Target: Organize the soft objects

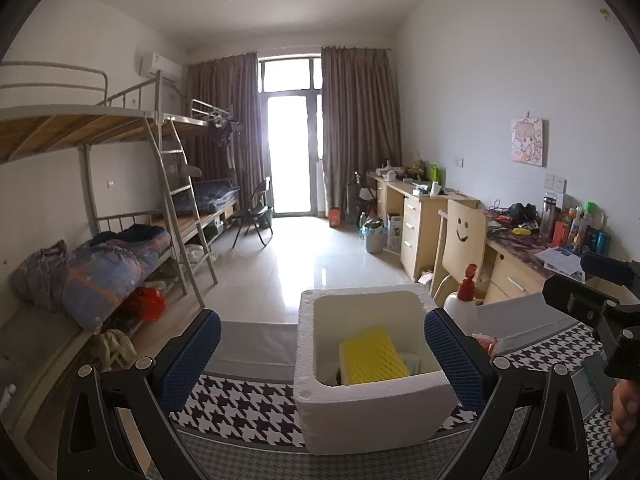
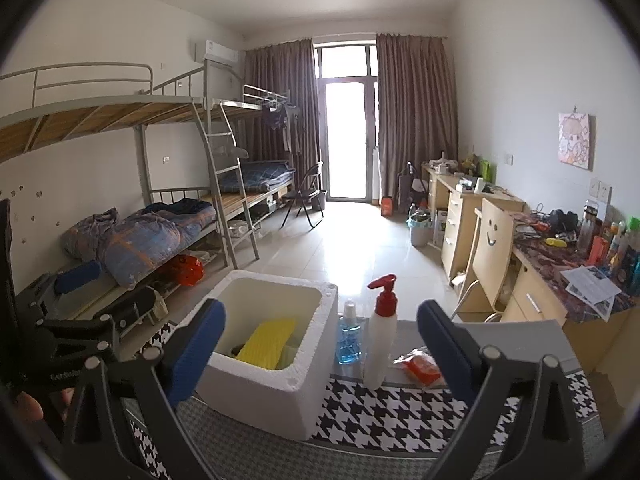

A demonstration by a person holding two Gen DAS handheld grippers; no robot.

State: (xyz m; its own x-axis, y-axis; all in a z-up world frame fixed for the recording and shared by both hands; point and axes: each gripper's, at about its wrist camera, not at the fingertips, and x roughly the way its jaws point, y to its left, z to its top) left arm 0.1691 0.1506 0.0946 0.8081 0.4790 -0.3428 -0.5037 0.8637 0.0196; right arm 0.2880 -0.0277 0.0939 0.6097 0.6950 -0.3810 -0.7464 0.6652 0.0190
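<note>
A white foam box [image 1: 372,412] stands on the houndstooth cloth; it also shows in the right wrist view [image 2: 260,392]. A yellow sponge [image 1: 372,356] leans inside it, also seen from the right wrist [image 2: 268,342], on top of other pale items. My left gripper [image 1: 320,356] is open and empty, its fingers either side of the box. My right gripper [image 2: 322,354] is open and empty, just right of the box. An orange soft packet [image 2: 420,366] lies on the table by the right finger.
A white pump bottle with a red top [image 2: 380,332] and a small blue liquid bottle [image 2: 349,336] stand right of the box. A smiley chair [image 2: 490,256] and cluttered desks line the right wall. Bunk beds [image 2: 160,216] are left.
</note>
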